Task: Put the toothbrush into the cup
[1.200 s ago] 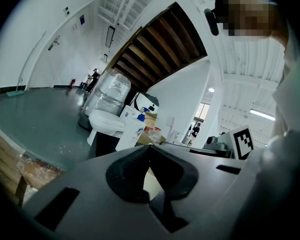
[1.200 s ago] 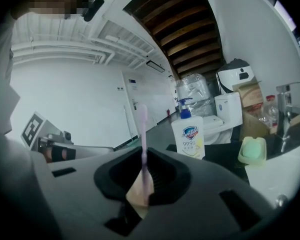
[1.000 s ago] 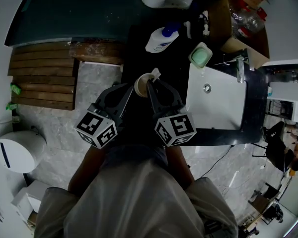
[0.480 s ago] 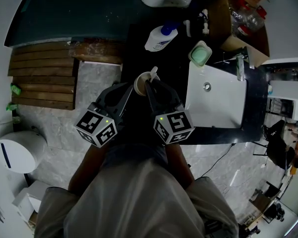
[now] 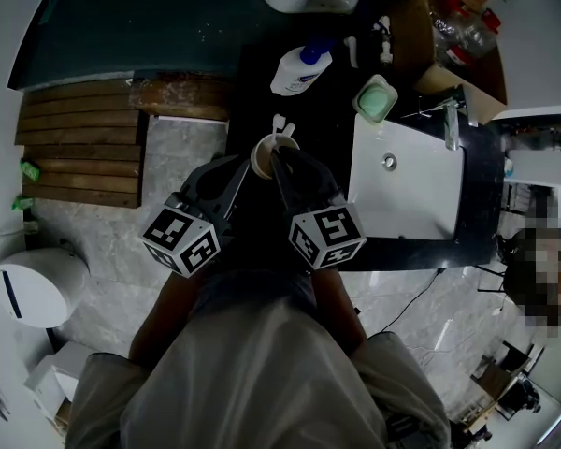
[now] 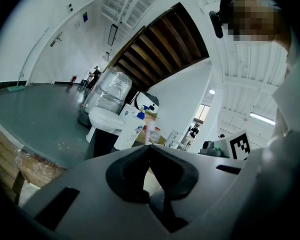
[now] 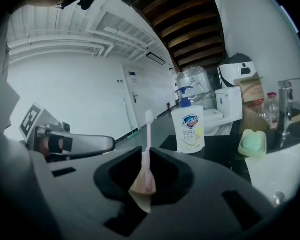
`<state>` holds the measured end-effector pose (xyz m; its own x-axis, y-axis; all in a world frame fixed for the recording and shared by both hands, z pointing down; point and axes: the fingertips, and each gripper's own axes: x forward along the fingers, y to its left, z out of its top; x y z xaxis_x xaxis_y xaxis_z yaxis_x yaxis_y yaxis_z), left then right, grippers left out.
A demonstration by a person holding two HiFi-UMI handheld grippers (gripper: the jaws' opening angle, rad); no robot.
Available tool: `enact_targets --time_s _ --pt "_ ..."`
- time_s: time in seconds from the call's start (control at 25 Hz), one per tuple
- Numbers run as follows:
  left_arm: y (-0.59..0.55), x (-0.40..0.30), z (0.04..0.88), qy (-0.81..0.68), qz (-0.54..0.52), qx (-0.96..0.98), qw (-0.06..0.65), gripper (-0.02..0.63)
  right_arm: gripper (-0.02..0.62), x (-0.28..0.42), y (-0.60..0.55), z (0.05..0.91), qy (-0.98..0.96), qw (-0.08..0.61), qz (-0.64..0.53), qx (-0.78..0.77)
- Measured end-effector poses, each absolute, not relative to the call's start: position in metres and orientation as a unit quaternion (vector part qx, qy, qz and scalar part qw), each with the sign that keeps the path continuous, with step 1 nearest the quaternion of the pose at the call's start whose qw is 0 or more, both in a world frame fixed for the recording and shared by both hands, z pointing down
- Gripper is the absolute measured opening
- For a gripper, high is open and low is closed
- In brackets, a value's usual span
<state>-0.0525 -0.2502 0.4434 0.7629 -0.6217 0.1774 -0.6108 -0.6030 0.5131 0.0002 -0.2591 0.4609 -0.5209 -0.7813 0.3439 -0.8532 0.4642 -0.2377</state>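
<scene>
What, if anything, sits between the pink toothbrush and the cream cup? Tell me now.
Nothing visible does. The right gripper clamps the pink plastic toothbrush upright, right by the rim of the round cream cup, which the left gripper appears to hold. The white soap bottle stands well beyond them.

Head view steeply down over counter (image 5: 252,75), both gripper views low, close, level, sharing soap bottle (image 5: 295,70)

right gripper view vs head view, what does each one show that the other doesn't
Only the right gripper view shows the right gripper with its jaws shut on the toothbrush handle, bristles up. Only the head view shows the wooden slats and that gripper's marker cube. Both show the soap bottle, the green soap dish and the white sink.
</scene>
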Motion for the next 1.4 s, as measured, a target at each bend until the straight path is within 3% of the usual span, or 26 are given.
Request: enact_targets --time_s 1.4 --pt "-0.197 -0.015 0.402 -0.31 -0.031 0.921 0.236 0.009 0.008 0.027 -0.193 0.403 -0.871 0.049 0.134 0.47"
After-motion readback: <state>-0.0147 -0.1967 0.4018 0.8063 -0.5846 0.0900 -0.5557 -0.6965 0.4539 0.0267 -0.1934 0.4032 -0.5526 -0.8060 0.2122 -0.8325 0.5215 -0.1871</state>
